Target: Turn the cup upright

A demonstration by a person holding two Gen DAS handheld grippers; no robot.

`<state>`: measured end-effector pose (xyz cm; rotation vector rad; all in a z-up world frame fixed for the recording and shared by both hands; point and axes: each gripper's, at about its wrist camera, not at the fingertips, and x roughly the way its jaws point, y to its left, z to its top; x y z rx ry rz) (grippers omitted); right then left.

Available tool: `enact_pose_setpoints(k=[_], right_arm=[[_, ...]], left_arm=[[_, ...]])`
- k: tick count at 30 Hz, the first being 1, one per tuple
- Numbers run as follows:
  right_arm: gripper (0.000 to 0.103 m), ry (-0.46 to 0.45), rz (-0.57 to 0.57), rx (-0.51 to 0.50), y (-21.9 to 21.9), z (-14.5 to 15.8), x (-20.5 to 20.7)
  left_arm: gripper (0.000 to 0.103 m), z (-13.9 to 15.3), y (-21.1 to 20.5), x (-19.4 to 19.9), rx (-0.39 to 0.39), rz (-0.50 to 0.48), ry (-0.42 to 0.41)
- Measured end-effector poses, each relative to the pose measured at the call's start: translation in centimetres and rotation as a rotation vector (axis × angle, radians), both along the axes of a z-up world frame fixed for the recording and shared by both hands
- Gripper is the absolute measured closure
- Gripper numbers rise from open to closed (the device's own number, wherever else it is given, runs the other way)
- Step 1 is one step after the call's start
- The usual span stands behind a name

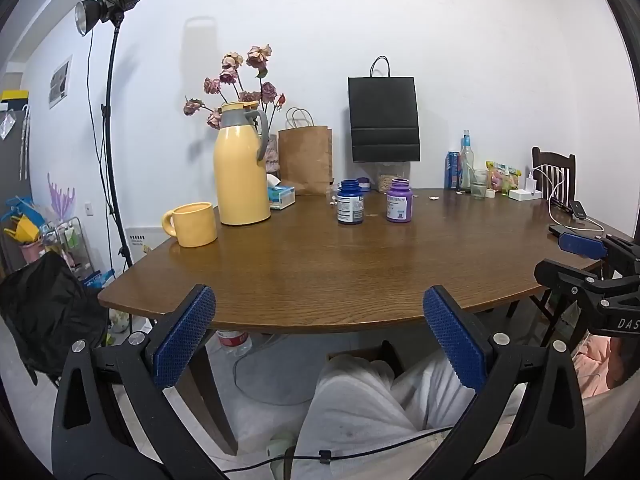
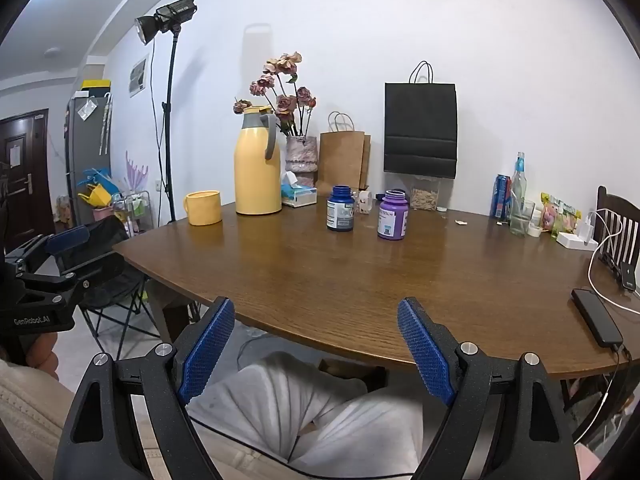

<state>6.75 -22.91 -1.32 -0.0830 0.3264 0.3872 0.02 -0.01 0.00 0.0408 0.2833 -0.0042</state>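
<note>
Far ahead-left of my left tongs (image 1: 319,334), one yellow cup (image 1: 193,224) stands mouth up, long axis vertical, handle pointing left, just beside one yellow flask (image 1: 241,168). Two pill bottles, blue (image 1: 350,202) and purple (image 1: 399,200), stand ahead. Both left and right tongs (image 2: 316,344) gape wide, holding nothing; table (image 1: 320,272) underside hidden.

Home dining room — wooden table (image 1: 360,264), fridge (image 2: 86,148)

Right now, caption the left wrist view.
Open left hand-held gripper before wooden table; yellow ceramic mug upright.
</note>
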Motion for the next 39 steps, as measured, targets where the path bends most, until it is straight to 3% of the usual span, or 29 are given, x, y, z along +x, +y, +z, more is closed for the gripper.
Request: enact_pose_setpoints(k=[39], right_arm=[[0.015,-0.035,-0.024,0.016,-0.6,0.8,-0.3]], left_arm=[[0.000,0.7,0.0,-0.2,0.008,0.014,-0.050]])
